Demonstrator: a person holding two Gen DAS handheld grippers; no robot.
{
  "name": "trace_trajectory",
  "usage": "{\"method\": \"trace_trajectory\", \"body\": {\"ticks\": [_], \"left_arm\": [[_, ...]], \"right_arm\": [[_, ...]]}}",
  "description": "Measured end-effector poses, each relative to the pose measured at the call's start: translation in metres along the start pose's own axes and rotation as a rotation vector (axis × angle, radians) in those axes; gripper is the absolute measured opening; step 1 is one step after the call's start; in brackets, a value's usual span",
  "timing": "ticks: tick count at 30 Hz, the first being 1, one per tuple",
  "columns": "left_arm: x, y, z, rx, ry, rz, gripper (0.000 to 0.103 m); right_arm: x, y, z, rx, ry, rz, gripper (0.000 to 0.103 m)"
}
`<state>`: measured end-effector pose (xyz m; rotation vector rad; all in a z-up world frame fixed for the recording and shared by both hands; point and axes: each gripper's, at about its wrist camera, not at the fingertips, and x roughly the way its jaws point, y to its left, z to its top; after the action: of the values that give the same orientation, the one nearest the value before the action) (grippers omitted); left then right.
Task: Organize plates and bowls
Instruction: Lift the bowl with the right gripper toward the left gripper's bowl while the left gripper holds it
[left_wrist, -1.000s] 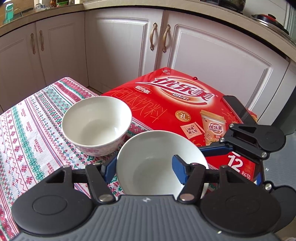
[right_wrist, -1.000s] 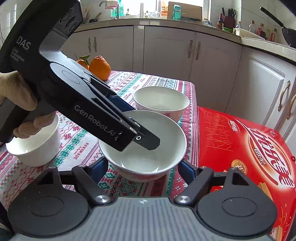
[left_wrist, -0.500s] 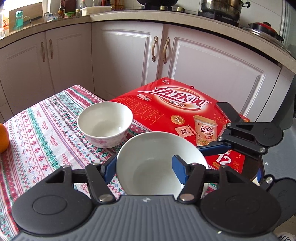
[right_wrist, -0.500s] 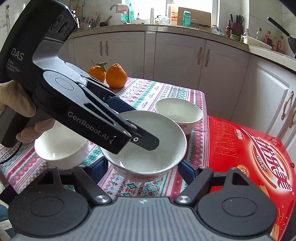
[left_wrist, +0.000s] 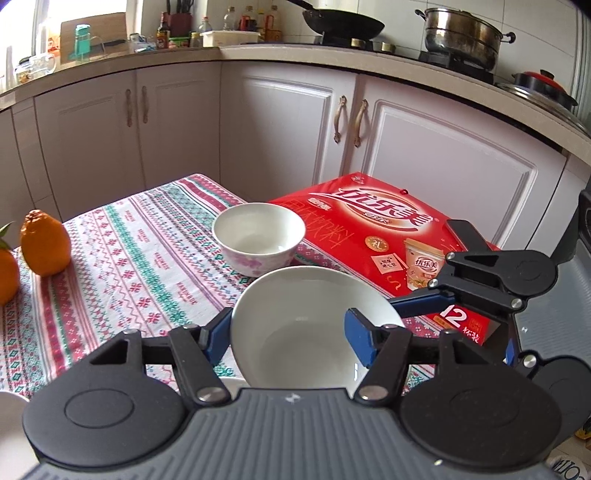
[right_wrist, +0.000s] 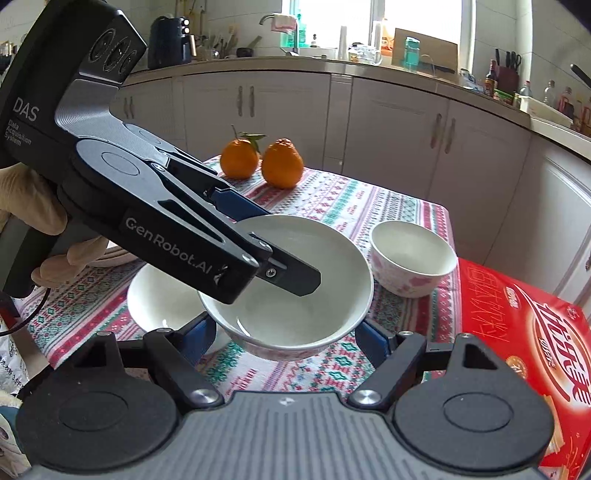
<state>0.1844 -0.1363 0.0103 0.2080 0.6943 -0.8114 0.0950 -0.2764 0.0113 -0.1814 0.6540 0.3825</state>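
The bowl (left_wrist: 306, 332) I am carrying hides most of what lies under it. From my left gripper (left_wrist: 290, 336) I see only a pale sliver of the plain white bowl (right_wrist: 162, 299) below, and my own housing cuts off the near table edge. The left jaws are just beginning to open. The carried bowl's rim is between them, one pad inside and one outside and both pressing, and the bowl hangs clear of the cloth. The right gripper (right_wrist: 286, 336) stands with its jaws apart on either side of that bowl. Its pad tips are tucked behind the bowl's wall, so I cannot tell whether either touches it. Only the right view shows my gloved hand (right_wrist: 37, 221) on the left tool, both oranges (right_wrist: 282, 162), and a pale edge behind the tool that may be a plate. Only the left view shows the stove with its wok and steel pot. A flowered bowl (left_wrist: 258, 240) sits upright on the patterned tablecloth (left_wrist: 129, 251), just beside a red gift box (left_wrist: 388, 229). White cabinets ring the room.
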Motion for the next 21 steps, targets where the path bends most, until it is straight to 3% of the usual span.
{"method": "trace_trajectory", "body": {"ticks": [21], "left_arm": [[-0.036, 0.030, -0.025, -0.078, -0.033, 0.054, 0.067]], "right_arm": [[0.015, 0.040, 0.020, -0.056, 0.009, 0.075, 0.086]]}}
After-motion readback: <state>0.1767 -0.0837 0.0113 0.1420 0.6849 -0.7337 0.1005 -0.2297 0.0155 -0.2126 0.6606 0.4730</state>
